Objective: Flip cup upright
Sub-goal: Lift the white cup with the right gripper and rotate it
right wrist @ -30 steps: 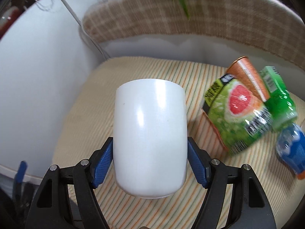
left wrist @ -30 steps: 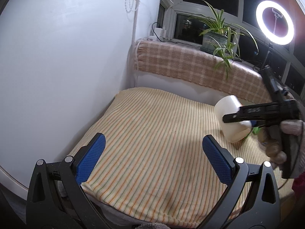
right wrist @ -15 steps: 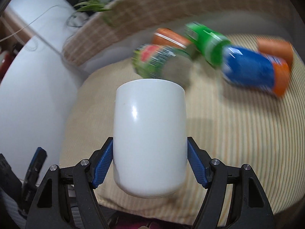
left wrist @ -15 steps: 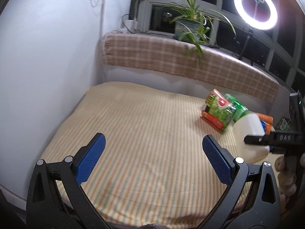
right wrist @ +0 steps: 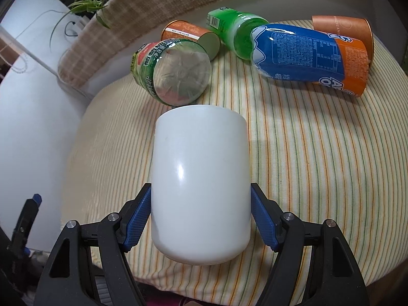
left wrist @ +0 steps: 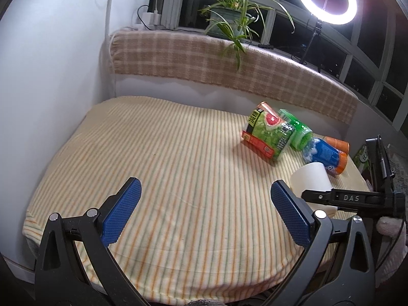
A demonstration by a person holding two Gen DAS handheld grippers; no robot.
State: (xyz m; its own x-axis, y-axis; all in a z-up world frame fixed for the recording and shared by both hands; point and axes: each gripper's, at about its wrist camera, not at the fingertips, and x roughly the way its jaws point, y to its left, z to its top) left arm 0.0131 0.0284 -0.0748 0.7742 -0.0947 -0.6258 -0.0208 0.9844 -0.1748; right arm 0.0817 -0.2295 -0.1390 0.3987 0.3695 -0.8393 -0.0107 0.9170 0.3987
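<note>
My right gripper [right wrist: 201, 219] is shut on a plain white cup [right wrist: 200, 178], its blue pads pressed on both sides of the cup's body. The cup is held near the front right of the striped cushion [right wrist: 306, 153]. In the left wrist view the cup [left wrist: 311, 181] shows at the right with the right gripper's finger [left wrist: 339, 199] across it. My left gripper [left wrist: 204, 211] is open and empty over the cushion's front edge [left wrist: 178, 191]. From these views I cannot tell whether the cup touches the cushion.
Bottles and cans lie on the cushion behind the cup: a green watermelon-label bottle [right wrist: 173, 71], an orange can [right wrist: 191, 35], a green bottle [right wrist: 237, 33], a blue-and-orange bottle [right wrist: 306, 58], a copper can [right wrist: 341, 30]. A plaid backrest [left wrist: 229, 63], plant and ring light stand behind.
The right gripper has carried the cup right and toward the cushion's front edge. The left gripper's view has swung right, bringing the bottles into sight. Both gripper states are unchanged.
</note>
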